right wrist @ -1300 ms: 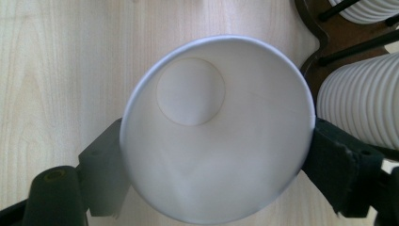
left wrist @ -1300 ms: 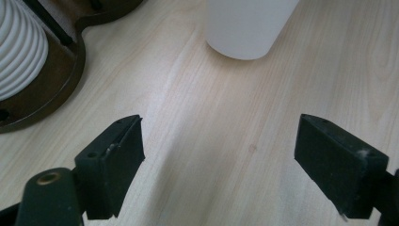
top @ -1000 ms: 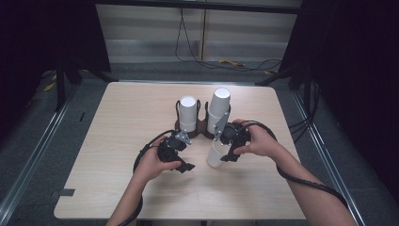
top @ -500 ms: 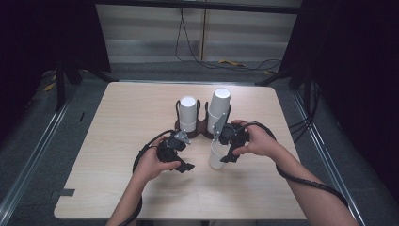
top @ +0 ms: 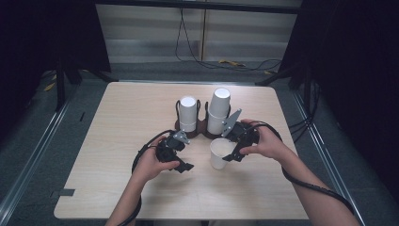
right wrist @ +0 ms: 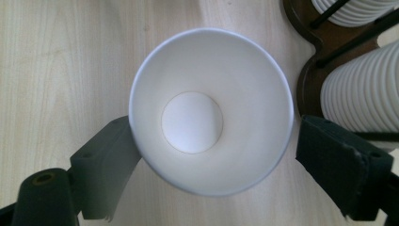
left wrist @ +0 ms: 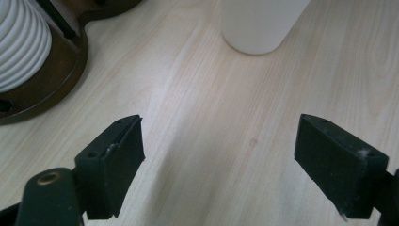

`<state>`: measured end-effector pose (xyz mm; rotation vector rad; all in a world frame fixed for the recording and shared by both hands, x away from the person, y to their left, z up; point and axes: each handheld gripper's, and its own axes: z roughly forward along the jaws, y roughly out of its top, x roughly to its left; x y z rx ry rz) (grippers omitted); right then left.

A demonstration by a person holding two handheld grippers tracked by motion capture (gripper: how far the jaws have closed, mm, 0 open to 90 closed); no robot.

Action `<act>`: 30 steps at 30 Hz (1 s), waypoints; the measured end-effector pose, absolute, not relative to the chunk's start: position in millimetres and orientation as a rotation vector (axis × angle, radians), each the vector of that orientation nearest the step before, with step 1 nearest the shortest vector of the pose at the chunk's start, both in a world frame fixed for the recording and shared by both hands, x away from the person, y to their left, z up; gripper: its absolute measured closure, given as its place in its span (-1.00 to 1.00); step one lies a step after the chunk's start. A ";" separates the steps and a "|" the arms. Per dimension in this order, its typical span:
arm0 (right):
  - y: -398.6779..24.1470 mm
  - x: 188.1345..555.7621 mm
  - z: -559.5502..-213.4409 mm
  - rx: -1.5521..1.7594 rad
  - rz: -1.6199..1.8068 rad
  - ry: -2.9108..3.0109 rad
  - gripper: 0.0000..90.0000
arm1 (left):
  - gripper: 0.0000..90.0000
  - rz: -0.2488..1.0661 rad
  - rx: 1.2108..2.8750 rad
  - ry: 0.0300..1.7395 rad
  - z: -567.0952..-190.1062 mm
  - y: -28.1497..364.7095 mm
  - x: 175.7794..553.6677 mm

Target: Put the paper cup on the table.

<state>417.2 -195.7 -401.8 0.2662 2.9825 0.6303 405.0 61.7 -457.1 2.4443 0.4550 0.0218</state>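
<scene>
Centrally, a white paper cup stands upright and open-mouthed on the table, just in front of the dark wooden cup holder with its two inverted cup stacks. Right gripper: jaws spread wide around the cup, the left jaw at its rim, the other apart. Left gripper: jaws wide, empty, left of the cup.

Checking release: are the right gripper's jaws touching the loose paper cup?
Cannot tell. In the right gripper view the right gripper has its jaws wide around the paper cup; the rim overlaps one jaw and a sliver of table separates the other.
</scene>
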 end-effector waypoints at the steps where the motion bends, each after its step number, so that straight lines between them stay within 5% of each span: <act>1: -198.7 416.7 -402.0 0.268 0.642 2.976 -0.70 | -0.64 0.019 2.438 0.467 -457.3 62.0 404.3; 30: -279.5 374.6 -444.9 0.594 0.874 2.809 -0.70 | -0.64 0.036 2.439 0.482 -459.0 71.3 403.5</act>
